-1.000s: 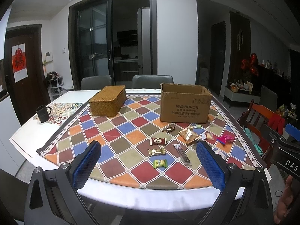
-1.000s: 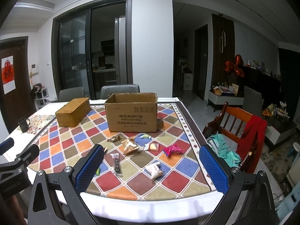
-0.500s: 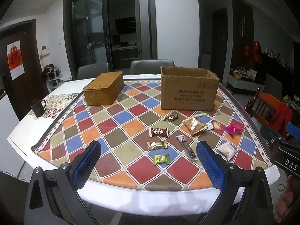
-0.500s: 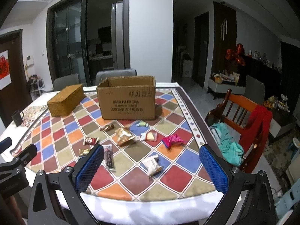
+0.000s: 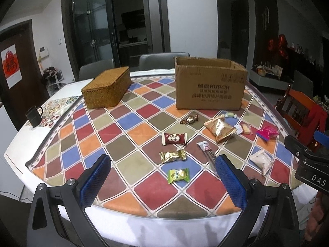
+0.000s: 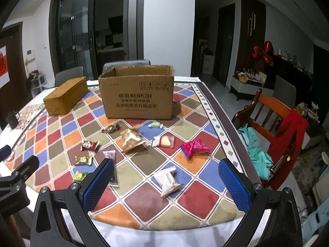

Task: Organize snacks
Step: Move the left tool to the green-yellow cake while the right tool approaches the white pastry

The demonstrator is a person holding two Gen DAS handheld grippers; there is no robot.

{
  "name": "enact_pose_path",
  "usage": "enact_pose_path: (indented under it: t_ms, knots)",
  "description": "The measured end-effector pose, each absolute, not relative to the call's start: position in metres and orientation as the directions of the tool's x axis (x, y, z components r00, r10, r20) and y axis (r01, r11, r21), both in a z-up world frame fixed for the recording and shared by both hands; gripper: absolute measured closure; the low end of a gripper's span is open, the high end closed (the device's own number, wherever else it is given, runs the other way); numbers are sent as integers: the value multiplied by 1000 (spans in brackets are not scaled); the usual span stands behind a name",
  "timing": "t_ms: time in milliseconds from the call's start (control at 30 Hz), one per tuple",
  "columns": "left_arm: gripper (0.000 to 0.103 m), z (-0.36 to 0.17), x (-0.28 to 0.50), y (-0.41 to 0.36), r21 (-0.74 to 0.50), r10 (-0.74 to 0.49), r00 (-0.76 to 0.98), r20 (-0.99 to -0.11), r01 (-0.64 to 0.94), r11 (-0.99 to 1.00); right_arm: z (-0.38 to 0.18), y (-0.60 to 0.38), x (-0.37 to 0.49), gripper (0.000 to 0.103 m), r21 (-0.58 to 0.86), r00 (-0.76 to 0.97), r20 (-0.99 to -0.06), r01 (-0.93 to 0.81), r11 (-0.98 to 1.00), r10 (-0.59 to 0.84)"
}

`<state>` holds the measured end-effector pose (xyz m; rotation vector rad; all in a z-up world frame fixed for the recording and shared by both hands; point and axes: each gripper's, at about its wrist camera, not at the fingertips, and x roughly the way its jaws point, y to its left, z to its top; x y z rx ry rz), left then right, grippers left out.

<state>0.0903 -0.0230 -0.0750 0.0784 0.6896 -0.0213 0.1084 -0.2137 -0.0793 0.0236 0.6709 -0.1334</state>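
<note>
Since nothing's been picked up yet, both my grippers are just hanging over the near edge of the table with their jaws spread wide and nothing between them.

Left wrist view first: my left gripper (image 5: 162, 183) sits low over the near edge of the checkered tablecloth (image 5: 86, 144). The green candy (image 5: 178, 175) is the closest thing, lying just ahead between the blue pads and a bit right of centre. Past it are the gold candy (image 5: 173, 156) and the red wrapper (image 5: 174, 138), roughly in a line going away from me. A long dark bar (image 5: 207, 152) lies just beside my right-hand pad. The cardboard box (image 5: 209, 86) stands open-topped at the far side, which I'd guess is where the snacks go, so it makes sense they're scattered right in front of it. The wicker box (image 5: 107, 88) sits lid-on off to the left, well apart from the snacks.

Right wrist view: my right gripper (image 6: 166, 185) is also gaping wide. The white packet (image 6: 167, 182) lies right between the pads, just ahead, so that looks like the easy first grab. The pink wrapper (image 6: 195, 147) is further out to the right, the crinkly gold bag (image 6: 131, 141) further out to the left, and the box (image 6: 137, 94) is straight ahead behind everything.
</note>
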Motion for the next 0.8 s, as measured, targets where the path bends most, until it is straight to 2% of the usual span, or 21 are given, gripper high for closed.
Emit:
enact_pose_path:
  t_ms: [567,800]
  knots:
    - [0,-136,126,-32,77,2,726,-688,71,995,-138,-209,143,1,-108,726,-672,100,989,-147]
    - [5,-154,139,-33,75,-1,699,-715,77,994,-162,-210,158,9,-104,684,-718,76,992,-127]
